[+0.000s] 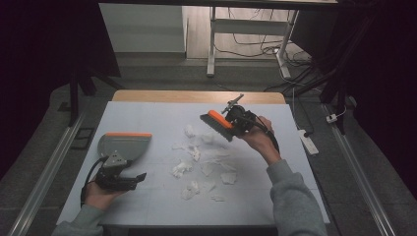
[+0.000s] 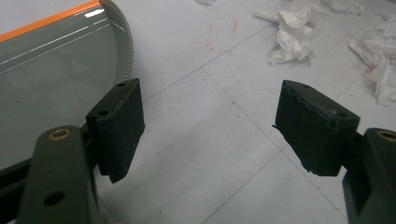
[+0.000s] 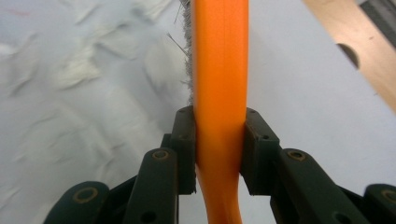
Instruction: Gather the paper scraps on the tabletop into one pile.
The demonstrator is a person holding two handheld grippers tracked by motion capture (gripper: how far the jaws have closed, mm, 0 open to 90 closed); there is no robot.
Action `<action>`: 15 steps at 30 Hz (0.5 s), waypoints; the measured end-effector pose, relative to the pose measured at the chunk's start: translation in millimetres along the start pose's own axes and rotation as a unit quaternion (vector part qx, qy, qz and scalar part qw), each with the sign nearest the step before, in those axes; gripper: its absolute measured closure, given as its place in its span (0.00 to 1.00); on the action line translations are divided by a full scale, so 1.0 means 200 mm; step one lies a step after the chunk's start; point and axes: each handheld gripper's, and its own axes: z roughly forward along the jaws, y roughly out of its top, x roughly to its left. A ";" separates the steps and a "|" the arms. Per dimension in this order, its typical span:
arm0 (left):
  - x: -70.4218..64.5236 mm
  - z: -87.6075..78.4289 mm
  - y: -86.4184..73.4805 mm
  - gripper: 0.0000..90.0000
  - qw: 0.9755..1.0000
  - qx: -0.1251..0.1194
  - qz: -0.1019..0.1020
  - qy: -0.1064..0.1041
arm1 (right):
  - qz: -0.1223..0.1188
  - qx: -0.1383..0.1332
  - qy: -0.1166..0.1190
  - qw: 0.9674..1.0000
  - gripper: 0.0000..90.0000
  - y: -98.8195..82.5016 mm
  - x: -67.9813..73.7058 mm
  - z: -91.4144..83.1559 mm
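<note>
My right claw (image 1: 231, 121) clamps the orange brush (image 1: 217, 121) by its handle, holding it above the far side of the table (image 1: 162, 209), bristles toward the scattered tissue scraps (image 1: 201, 164). My left claw (image 1: 140, 177) stands open and empty, just beside the grey dustpan (image 1: 124, 145) resting on the table.

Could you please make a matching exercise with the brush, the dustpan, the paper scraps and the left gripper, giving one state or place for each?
Things:
1. brush
2. dustpan
3. paper scraps
4. left gripper

States:
A. open, holding nothing
B. scattered on the middle of the table
C. clamped in the right gripper
D. lying flat beside the left gripper

Pairs: 1-C, 2-D, 3-B, 4-A
</note>
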 end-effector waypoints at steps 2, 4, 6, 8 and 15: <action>0.00 0.00 0.00 0.28 1.000 -0.001 0.000 0.000 | 0.002 0.006 -0.005 1.000 0.78 0.03 -0.02 0.04; 0.00 0.00 0.00 0.28 1.000 0.001 0.000 -0.001 | -0.005 0.018 -0.013 1.000 0.78 0.06 -0.03 0.09; 0.00 0.00 0.00 0.28 1.000 0.001 0.001 -0.001 | -0.017 0.032 -0.018 0.999 0.78 0.09 -0.04 0.14; 0.01 0.00 0.00 0.28 1.000 0.001 0.001 -0.001 | -0.033 0.045 -0.019 0.998 0.78 0.12 -0.05 0.18; 0.01 0.00 0.00 0.28 1.000 0.001 0.000 -0.002 | -0.094 0.088 0.012 0.992 0.78 0.18 0.05 0.27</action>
